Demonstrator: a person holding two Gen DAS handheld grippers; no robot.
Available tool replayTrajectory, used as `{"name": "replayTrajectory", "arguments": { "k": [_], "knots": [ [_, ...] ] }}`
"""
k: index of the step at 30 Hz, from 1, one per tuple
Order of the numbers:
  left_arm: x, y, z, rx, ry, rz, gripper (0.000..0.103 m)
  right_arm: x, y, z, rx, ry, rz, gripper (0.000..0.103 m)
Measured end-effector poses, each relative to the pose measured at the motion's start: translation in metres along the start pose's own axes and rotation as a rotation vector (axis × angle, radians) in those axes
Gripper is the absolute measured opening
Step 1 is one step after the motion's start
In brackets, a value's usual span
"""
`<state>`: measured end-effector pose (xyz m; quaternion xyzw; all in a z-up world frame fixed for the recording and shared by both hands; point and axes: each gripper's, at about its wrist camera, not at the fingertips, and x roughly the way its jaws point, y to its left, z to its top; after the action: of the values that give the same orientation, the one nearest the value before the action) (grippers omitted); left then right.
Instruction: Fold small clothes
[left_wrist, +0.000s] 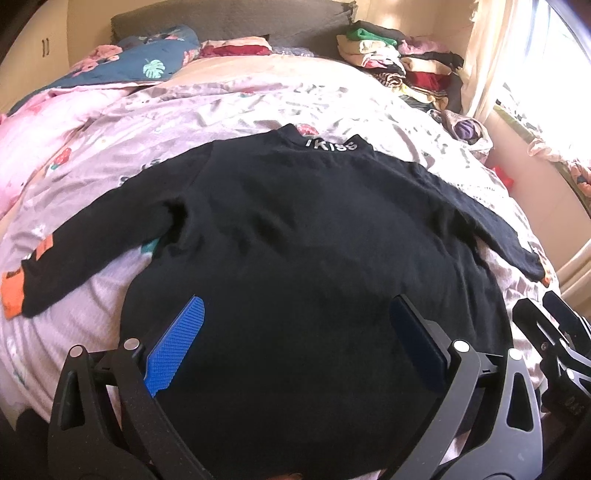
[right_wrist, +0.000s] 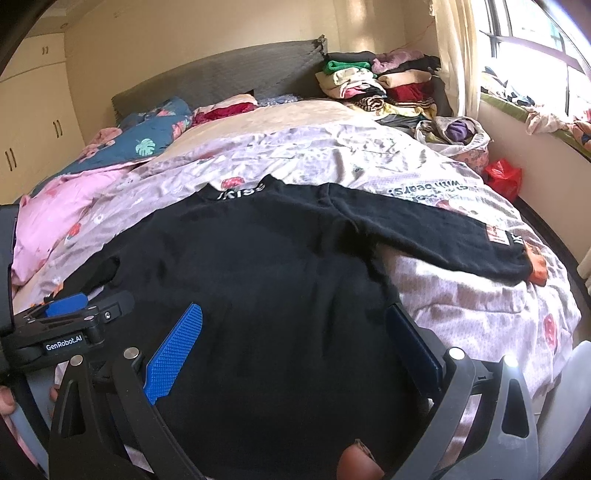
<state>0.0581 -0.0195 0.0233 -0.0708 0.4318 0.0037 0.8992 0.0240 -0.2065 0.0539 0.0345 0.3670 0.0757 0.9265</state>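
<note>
Left claw: the left gripper (left_wrist: 295, 347) with bumpy blue pads has its two fingers spread wide apart. It holds nothing and hangs over the bottom edge of the shirt.
Right claw: the right gripper (right_wrist: 291, 350) is wide open too, with nothing in it, over the same bottom edge.
Shirt: the small black long-sleeved shirt with white letters on its neck (left_wrist: 306, 236) lies flat on the bed, both sleeves stretched out to the sides. The cuffs are orange.
Bed: the wrinkly pale pink bedsheet with flowers (left_wrist: 229, 107) is under the shirt.
Pile: a stack of folded clothes in many colours (right_wrist: 384, 85) sits at the far corner by the grey headboard (right_wrist: 229, 74).
Bag: a pale floppy bag (right_wrist: 454, 136) beside the pile has something purple in it.
Only the right view shows: a red plastic bag (right_wrist: 502, 177) on the floor by the wall, and a fingertip (right_wrist: 7, 402) at the left edge.
Only the left view shows: the whole left sleeve and its orange cuff (left_wrist: 13, 291).
</note>
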Motion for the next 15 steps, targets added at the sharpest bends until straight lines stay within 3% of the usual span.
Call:
{"name": "replayTrajectory", "arguments": {
  "k": [15],
  "knots": [
    [0.038, -0.007, 0.043, -0.005, 0.036, -0.009, 0.094, 0.025, -0.042, 0.041, 0.106, -0.020, -0.077, 0.099]
  ]
}}
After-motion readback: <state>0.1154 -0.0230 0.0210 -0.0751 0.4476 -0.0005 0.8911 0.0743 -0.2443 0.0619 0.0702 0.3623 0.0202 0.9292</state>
